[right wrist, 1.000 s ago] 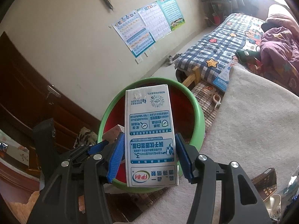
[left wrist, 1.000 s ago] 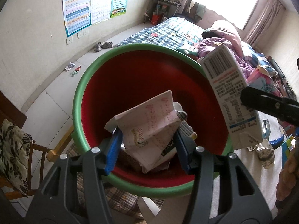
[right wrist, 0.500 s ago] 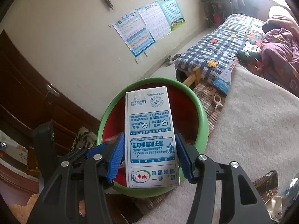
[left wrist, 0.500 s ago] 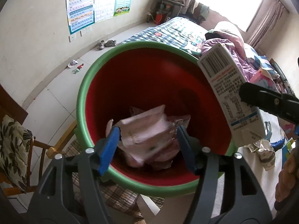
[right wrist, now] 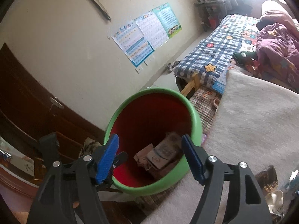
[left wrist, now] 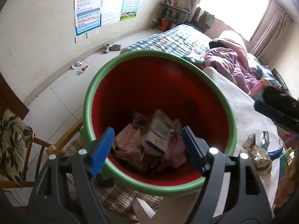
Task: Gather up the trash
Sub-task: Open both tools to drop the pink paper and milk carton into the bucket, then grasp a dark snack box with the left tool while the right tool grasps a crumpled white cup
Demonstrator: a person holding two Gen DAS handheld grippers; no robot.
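Observation:
A green-rimmed red bucket (left wrist: 87, 100) (right wrist: 196, 117) stands beside the white-covered table. In it lie a white and blue milk carton (left wrist: 158, 132) (right wrist: 162, 153) and a crumpled pink wrapper (left wrist: 127, 143). My left gripper (left wrist: 148, 149) is open and empty just above the bucket's near rim. My right gripper (right wrist: 149, 155) is open and empty above the bucket; in the left wrist view one of its fingers (left wrist: 269, 110) shows at the right. More crumpled wrappers (left wrist: 259, 153) lie on the table.
The white cloth table (right wrist: 252, 123) is to the right of the bucket. A wooden chair with a floral cushion (left wrist: 13, 141) stands at the left. A bed with a plaid cover (right wrist: 211, 56) is behind. Small scraps (left wrist: 80, 68) lie on the floor by the wall.
My left gripper opened and dropped the pink wrapper into the bucket. Then my right gripper opened and the milk carton fell in on top of it.

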